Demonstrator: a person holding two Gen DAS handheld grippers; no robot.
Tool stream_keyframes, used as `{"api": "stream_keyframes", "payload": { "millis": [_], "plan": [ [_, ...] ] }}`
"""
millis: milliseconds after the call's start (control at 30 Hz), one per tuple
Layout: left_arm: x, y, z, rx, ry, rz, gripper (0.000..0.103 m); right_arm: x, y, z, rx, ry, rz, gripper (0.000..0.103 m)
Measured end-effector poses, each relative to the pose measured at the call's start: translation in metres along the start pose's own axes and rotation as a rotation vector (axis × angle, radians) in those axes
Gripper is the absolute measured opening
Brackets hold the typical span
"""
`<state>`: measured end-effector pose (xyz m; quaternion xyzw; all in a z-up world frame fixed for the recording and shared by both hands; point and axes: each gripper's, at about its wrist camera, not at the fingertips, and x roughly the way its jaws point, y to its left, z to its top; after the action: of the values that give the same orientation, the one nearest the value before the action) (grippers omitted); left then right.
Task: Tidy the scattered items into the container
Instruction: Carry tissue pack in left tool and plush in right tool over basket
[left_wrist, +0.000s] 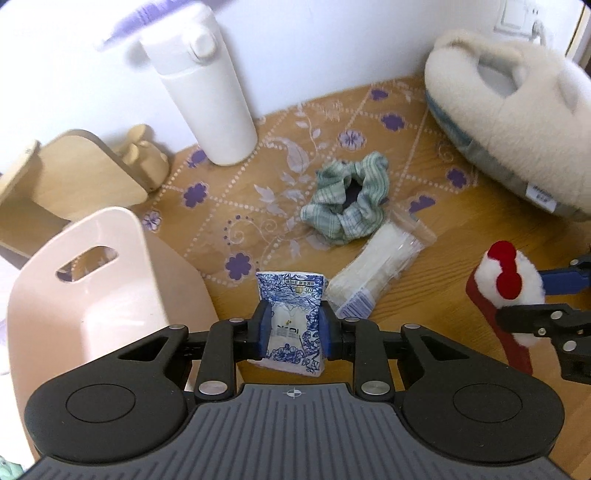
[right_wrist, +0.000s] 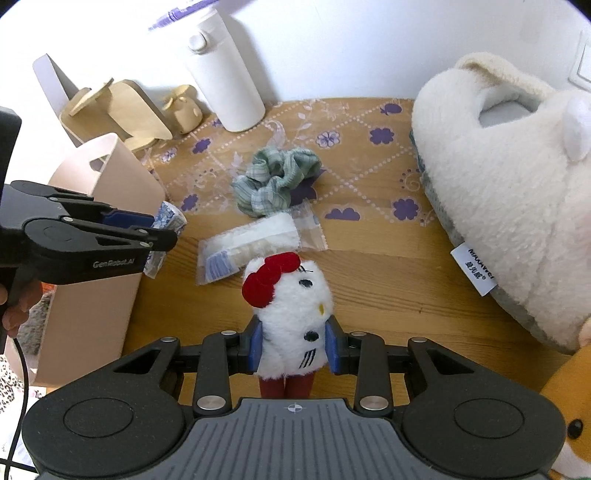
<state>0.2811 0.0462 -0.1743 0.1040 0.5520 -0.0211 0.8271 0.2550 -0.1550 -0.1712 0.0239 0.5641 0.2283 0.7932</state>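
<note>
My left gripper (left_wrist: 293, 332) is shut on a blue-and-white tissue pack (left_wrist: 291, 295), lifted off the table beside the pink container (left_wrist: 92, 295). From the right wrist view that same left gripper (right_wrist: 162, 229) shows at the left with the tissue pack (right_wrist: 171, 218) sticking out by the pink container (right_wrist: 110, 192). My right gripper (right_wrist: 294, 347) is shut on a white plush toy with a red bow (right_wrist: 291, 295), held above the wood. The plush toy (left_wrist: 511, 280) and right gripper (left_wrist: 517, 295) appear at the right edge of the left wrist view. A green scrunchie (left_wrist: 347, 199) and a clear packet (left_wrist: 376, 269) lie on the table.
A white bottle (left_wrist: 210, 92) stands at the back by the wall. A wooden stand (left_wrist: 74, 177) sits behind the container. A large fluffy slipper (right_wrist: 498, 192) fills the right side. An orange plush (right_wrist: 569, 413) is at the lower right corner. A floral mat (left_wrist: 277, 155) covers the table's back part.
</note>
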Motion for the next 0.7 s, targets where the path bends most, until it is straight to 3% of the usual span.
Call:
{"api": "stream_keyframes", "payload": {
  "millis": [367, 700],
  "plan": [
    [-0.076, 0.025, -0.003, -0.069, -0.139, 0.010, 0.027, -0.052, 0.035, 0.019, -0.076, -0.102, 0.011, 0.031],
    [-0.119, 0.074, -0.046, -0.169, -0.194, 0.067, 0.027, -0.080, 0.092, 0.035, -0.186, -0.171, 0.035, 0.031]
  ]
}}
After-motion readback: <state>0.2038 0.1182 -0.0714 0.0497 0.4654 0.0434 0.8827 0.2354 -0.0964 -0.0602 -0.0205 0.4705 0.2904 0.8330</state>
